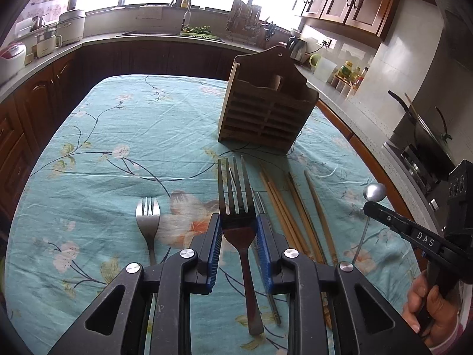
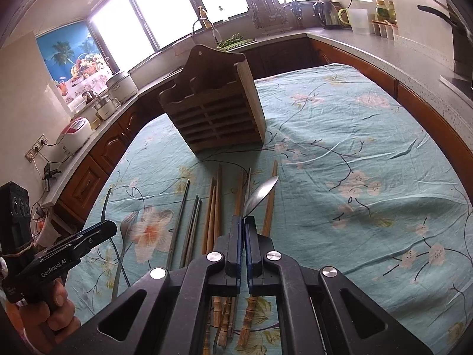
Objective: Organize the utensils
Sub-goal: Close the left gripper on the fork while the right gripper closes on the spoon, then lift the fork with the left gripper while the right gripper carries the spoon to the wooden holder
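My left gripper [image 1: 239, 230] is shut on a steel fork [image 1: 236, 189], blue pads pressing its neck, tines pointing away, lifted off the cloth. A second fork [image 1: 147, 222] lies on the table to its left. In the right wrist view my right gripper [image 2: 244, 222] is shut on a spoon [image 2: 261, 192] by its handle, bowl forward and raised. From the left wrist view that right gripper [image 1: 372, 207] and the spoon [image 1: 375, 192] show at the right. Wooden chopsticks [image 2: 214, 207] and metal chopsticks [image 2: 180, 216] lie between the grippers. The slatted wooden utensil holder [image 1: 266, 112] stands upright beyond them.
The table wears a teal floral cloth [image 1: 118, 136]. Kitchen counters [image 1: 348, 109] wrap around it, carrying a kettle [image 2: 326, 14], a rice cooker [image 2: 75, 131] and a wok [image 1: 428, 136] on the stove. A hand [image 1: 425, 304] holds the right gripper's handle.
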